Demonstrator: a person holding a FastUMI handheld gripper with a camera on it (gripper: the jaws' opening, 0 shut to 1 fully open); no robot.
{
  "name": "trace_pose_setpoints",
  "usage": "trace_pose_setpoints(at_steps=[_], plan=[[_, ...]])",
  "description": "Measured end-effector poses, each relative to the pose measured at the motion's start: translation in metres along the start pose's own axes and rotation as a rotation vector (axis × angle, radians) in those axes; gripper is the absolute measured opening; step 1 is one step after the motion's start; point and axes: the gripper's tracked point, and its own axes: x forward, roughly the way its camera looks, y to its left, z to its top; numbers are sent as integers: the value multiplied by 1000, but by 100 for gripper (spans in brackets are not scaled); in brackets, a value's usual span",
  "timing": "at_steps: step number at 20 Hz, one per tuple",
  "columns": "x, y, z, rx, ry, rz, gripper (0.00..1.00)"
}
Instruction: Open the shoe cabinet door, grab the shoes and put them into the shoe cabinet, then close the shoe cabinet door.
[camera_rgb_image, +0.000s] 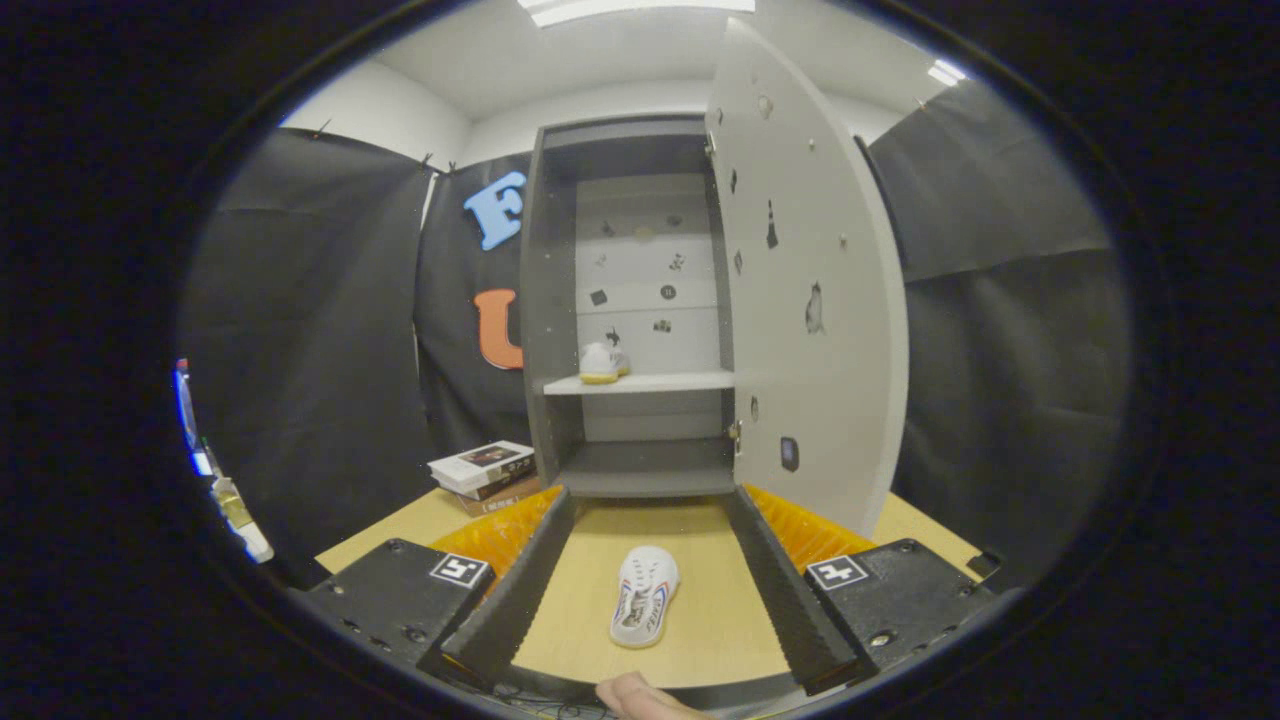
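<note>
between my two fingers (520, 590), which are standing wide apart and gripping nothing, a white shoe (644, 596) is lying on the wooden table (715, 625), sole side down as far as i can tell, toe pointing ahead toward the cabinet. my gripper (645, 585) is hovering low with the shoe inside the gap but touching neither finger. someone's fingertip (640, 697) is showing just behind the shoe. beyond my fingertips the shoe cabinet (548, 300) is standing with its door (810, 300) swung open to the right. on the white shelf (640, 382) inside, another white shoe (603, 362) is already sitting. left of the cabinet, a stack of books (485, 470) is resting on the table. i am judging the opening step done and one shoe stowed; i am still needing to clamp this shoe, carry it in, then shut the door.
</note>
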Motion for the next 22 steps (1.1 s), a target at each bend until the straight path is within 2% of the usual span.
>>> trace_pose_setpoints(at_steps=[5,10,14,18,20,22], plan=[[28,9,-52,35,63,-19,100],[40,14,-95,52,184,-39,97],[53,13,-112,52,239,-57,90],[61,7,-130,70,305,-104,72],[57,9,-133,60,333,-90,64],[61,5,-135,32,341,-82,62]])
